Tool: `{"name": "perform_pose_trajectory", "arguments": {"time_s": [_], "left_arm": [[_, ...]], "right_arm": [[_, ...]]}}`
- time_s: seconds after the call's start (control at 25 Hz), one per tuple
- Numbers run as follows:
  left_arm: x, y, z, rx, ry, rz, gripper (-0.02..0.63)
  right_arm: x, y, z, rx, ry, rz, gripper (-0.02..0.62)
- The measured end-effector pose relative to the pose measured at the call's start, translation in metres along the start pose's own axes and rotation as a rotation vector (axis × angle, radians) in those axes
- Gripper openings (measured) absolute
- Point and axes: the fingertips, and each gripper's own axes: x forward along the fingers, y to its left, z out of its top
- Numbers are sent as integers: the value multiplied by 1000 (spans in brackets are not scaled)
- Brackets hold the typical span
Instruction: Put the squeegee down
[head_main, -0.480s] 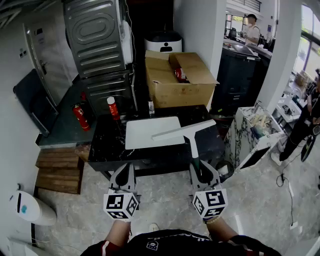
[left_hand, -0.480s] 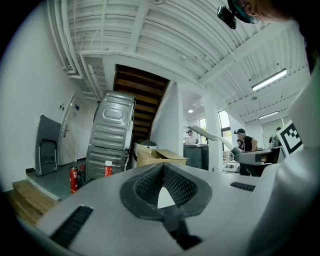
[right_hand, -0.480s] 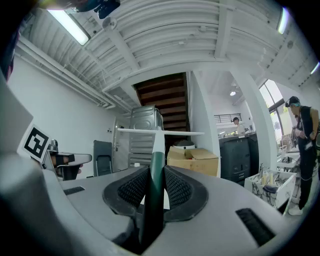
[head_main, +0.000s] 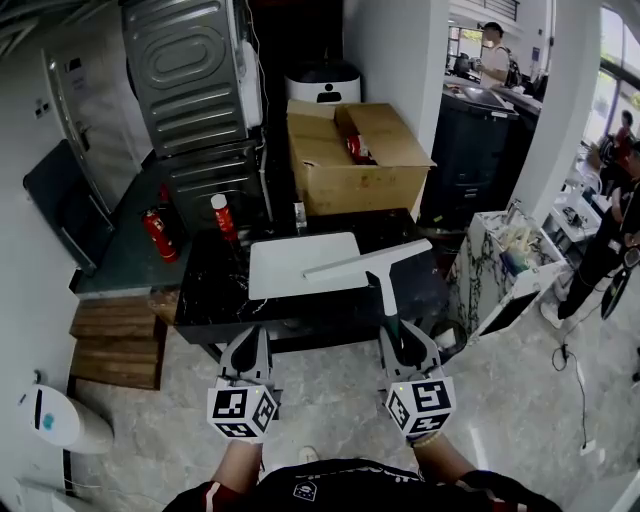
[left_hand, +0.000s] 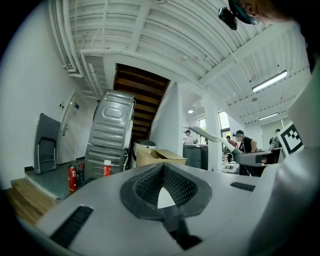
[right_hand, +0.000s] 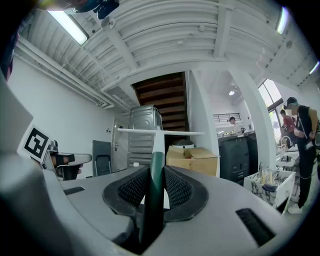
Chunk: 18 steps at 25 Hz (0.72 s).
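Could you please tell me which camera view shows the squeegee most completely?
The head view: the white-bladed, green-handled squeegee shows whole, its handle clamped in the right hand-held gripper. The right gripper view shows the handle between the jaws and the blade edge-on; the left gripper view shows only the blade.

The handle end of the squeegee (head_main: 370, 258) is hiding inside the right hand-held gripper (head_main: 401, 333); the grey appliance (head_main: 190, 70), upper left, is running off-frame.

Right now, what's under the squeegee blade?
The right gripper grips the squeegee. The blade's left half lies over the white board, the right half over the black table. The strip directly beneath is covered, so contact can't be told.
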Motion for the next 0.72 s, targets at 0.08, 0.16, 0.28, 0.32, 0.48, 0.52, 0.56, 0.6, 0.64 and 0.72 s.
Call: {"name": "perform_pose_trajectory", "arguments": {"time_s": [0.08,0.16,0.28,0.32,0.48,0.52,0.56,0.6,0.64,0.72], "left_arm": [[0,0,-1,0,-1,-1,14],[1,1,-2,-3,-1,-2,14],[3,5,-3,-9,2,-8,14],[3,7,-3,-10,3,-11,14],[6,25,-5,-13,6,-17,14],[7,31,-5,-14,7,-18,14],[8,37,-5,-14,7,-19,14],[9,44,-5,-16,8,-20,14],[10,51,-6,-17,9,-21,14],[11,67,-6,-21,8,-24,14]], "right_arm": [[1,0,-1,11,0,8,124],[2,1,-3,24,2,16,124],[5,4,-4,21,8,16,124],[7,6,-5,19,9,14,124],[19,17,-6,20,8,3,124],[24,20,-6,20,7,1,124],[29,24,-5,20,7,0,124],[34,29,-5,20,7,-1,124],[39,34,-5,20,7,-2,124],[48,45,-5,19,7,-5,124]]}}
